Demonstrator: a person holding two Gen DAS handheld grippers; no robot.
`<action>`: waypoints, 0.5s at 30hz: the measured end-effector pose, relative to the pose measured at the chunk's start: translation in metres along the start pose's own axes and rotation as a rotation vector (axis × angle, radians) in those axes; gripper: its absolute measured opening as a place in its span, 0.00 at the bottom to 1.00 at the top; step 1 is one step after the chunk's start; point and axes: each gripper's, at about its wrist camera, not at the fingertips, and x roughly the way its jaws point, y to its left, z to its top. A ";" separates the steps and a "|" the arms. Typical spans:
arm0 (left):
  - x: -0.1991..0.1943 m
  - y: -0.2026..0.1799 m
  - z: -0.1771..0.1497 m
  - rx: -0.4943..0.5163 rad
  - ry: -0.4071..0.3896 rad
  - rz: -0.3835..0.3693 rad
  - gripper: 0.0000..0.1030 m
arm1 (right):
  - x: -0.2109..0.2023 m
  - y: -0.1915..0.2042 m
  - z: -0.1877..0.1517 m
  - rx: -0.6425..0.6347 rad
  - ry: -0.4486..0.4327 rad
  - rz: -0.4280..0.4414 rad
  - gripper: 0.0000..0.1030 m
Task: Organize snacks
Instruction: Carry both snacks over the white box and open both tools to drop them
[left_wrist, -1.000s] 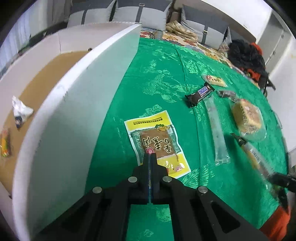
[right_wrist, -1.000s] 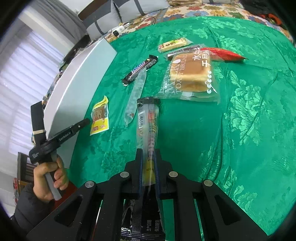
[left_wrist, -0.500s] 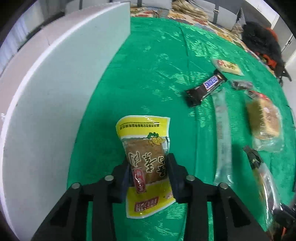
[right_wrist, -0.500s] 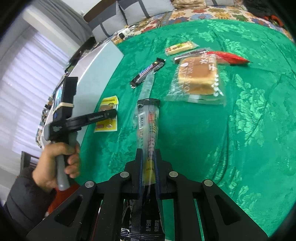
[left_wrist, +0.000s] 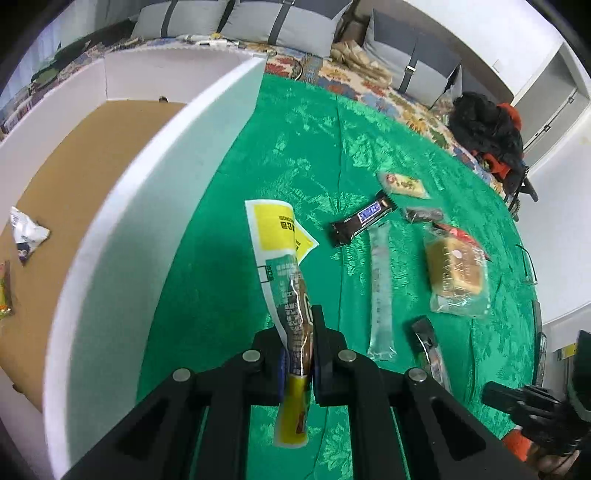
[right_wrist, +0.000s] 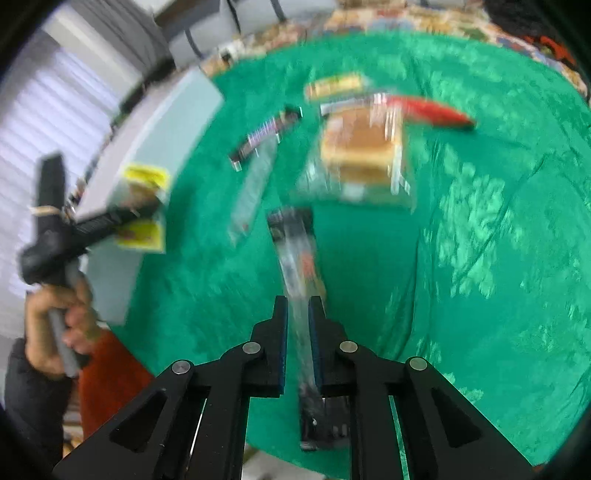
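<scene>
The bench (left_wrist: 332, 147), draped in a green patterned cloth, carried the loose snacks spread out singly, well apart, so each could be picked on its own. At its nine o'clock side stood the white box (left_wrist: 122, 229) with a brown cardboard floor, evidently the place for collected snacks: a small white packet (left_wrist: 26, 236) and another wrapper at the frame's edge already lay inside it.

Toward three o'clock on the cloth lay the bagged toast bread (left_wrist: 456, 273), with a red wrapper (left_wrist: 456, 233) just beyond it. Between it and the box lay a long clear tube packet (left_wrist: 380, 288), a Snickers bar (left_wrist: 360, 221) at about one o'clock from the left tongs, and a pale bar packet (left_wrist: 404, 184) farther off.

The left tongs (left_wrist: 300, 354) were clamped on the yellow dried-meat packet (left_wrist: 284, 258), gripping it low so most of it stood up clear of the cloth, probably so it could pass over the box's wall; in the right view it hung just beside that wall.

The right tongs (right_wrist: 297, 343) had a long clear snack sleeve (right_wrist: 299, 258) between the fingers, and the jaws were opening; the blur kept me from telling whether the pads still pressed on it. The sleeve's far end pointed toward twelve o'clock, its near end hanging past the bench edge.
</scene>
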 end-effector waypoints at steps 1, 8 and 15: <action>-0.006 0.000 -0.002 0.009 -0.007 -0.002 0.09 | 0.004 0.002 -0.002 -0.014 0.009 -0.008 0.26; -0.056 0.003 -0.012 0.030 -0.067 -0.054 0.09 | 0.058 0.031 -0.009 -0.214 0.122 -0.237 0.13; -0.144 0.056 0.003 0.014 -0.194 -0.050 0.09 | -0.031 0.061 0.018 -0.118 -0.062 -0.011 0.12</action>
